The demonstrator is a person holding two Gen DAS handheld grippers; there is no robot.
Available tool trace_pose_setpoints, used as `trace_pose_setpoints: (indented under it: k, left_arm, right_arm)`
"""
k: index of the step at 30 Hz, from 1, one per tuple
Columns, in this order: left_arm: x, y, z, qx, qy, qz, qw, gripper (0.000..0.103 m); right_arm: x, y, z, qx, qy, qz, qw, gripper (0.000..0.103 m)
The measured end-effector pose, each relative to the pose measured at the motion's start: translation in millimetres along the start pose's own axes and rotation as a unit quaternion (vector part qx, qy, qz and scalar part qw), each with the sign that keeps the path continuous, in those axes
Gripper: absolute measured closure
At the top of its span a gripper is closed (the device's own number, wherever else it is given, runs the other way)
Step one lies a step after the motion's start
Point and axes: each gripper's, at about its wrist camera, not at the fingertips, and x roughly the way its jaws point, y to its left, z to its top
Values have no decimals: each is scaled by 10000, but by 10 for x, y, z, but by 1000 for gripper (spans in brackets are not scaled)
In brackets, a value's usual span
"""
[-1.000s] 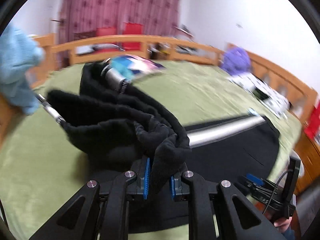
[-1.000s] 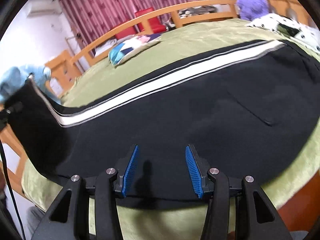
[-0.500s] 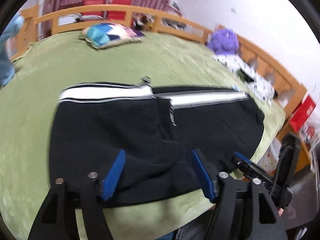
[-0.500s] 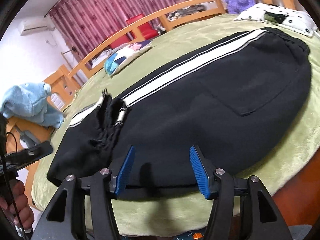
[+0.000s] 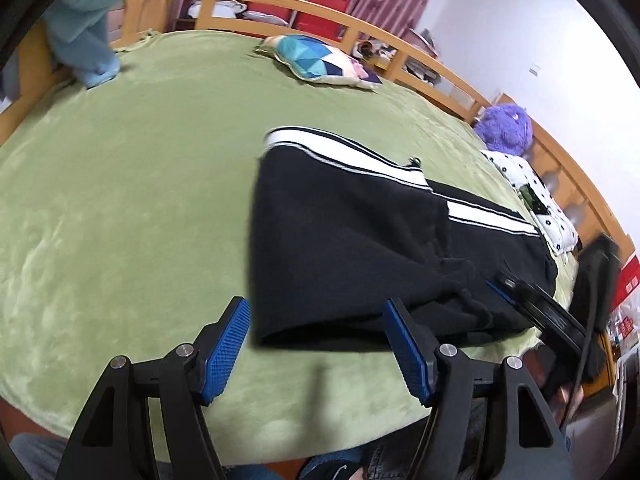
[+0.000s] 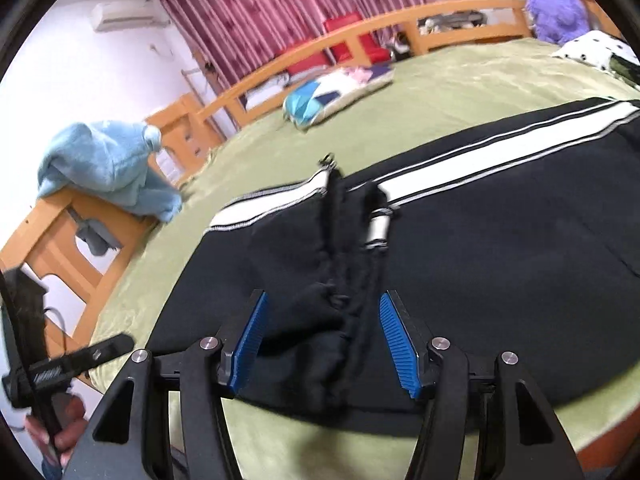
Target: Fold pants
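Black pants (image 5: 344, 240) with a white side stripe lie on the green bed, their leg end folded over onto the upper part. They also show in the right wrist view (image 6: 460, 248), where the bunched cuff edge runs down the middle. My left gripper (image 5: 316, 344) is open and empty, just in front of the fold's near edge. My right gripper (image 6: 320, 344) is open and empty, its jaws low on either side of the bunched cuff edge.
The green bedspread (image 5: 120, 208) fills the view inside a wooden bed rail (image 5: 360, 32). A blue-patterned pillow (image 5: 320, 62) lies at the far side. A light blue towel (image 6: 108, 164) hangs on the rail. A purple plush toy (image 5: 506, 128) and a dotted cloth (image 5: 536, 196) sit at right.
My left gripper carried the leg end over the pants, let go and opened, then drew back toward the bed's near edge. My right gripper stayed open and shifted left toward the folded cuff.
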Motion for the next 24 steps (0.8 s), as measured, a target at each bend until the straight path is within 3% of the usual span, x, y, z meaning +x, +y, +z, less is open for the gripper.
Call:
trace_pose_setpoints:
  k: [1,2,3,5,6,8,10,12,16,18,21,24]
  left_arm:
    - [-28,54,-11,-36,-20,-11,10000,36]
    - [-49,103,-13,-72,-30,-14,10000,36]
    - [-70,151,-7,-107,-38,-20,9999,36]
    - [-98,209,11,-146,-76,-47,9999,36]
    - [-114,241,22,-161,-104,-62,9998,36]
    - [-120,310,39,-241,-167,-104,9995,36]
    - [-73,369,55,-358,-145,-185,9991,36]
    - [-10,402,56,-437,-90,-280,9986,36]
    - [56,434,15,-454,23,-294,9985,36]
    - [23,453,-19,-386,-13,-298,9988,36]
    - [19,530,-7,-357,-16,-144,9993,36]
    - [60,636,60,-575,-12,-180,9982,36]
  right_arm:
    - [128,38,20,58,159,-29,9999,47]
    - [227,59,27,120,328,-76,9994,56]
    - [308,86,37,132,495,-67,9987,81]
    - [215,190,20,-151,258,-125,9995,85]
    - [19,253,9,-302,-63,19,9995,86]
    - [-246,216,-38,-87,-266,501,9984,86]
    - [-347,169,-155,73,-189,617,9979,86]
    - [-244,195,-347,-148,200,320,9992,85]
    - [-22,200,-516,-230,664,69,9975,73]
    - [-125,215,-446,-266,426,236,9985,65]
    - [-243,234,-182,-347,-93,280,9990,38]
    - [-57,204,64,-460,-27,-20,9989,35]
